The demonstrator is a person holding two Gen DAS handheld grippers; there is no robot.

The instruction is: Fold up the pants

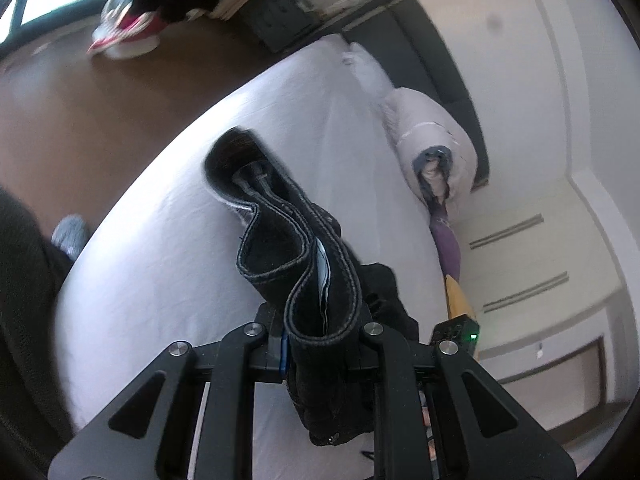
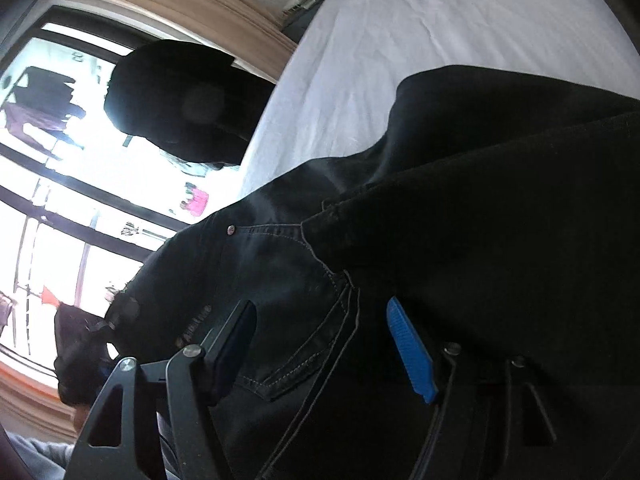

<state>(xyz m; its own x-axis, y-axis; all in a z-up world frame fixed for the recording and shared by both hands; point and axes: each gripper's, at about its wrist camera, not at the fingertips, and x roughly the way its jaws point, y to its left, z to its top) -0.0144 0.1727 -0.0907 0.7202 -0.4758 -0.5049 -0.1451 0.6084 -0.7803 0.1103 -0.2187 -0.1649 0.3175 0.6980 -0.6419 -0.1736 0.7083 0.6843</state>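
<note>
L tool (image 1: 320, 336) pinches pants (image 1: 280, 236) waistband, held off bed (image 1: 160, 280) to hang straight. R tool (image 2: 320, 344) gapes wide over pocket, nothing gripped, prob. lining up 2nd hold.

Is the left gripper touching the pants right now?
Touching. The left wrist view shows the left gripper clamped on the black pants, whose stitched band rises from between its jaws.

You can't see the left gripper (image 1: 322, 344) fingertips, buried under the pants (image 1: 280, 232) waistband; the right view's edges cut off the pants' legs
</note>
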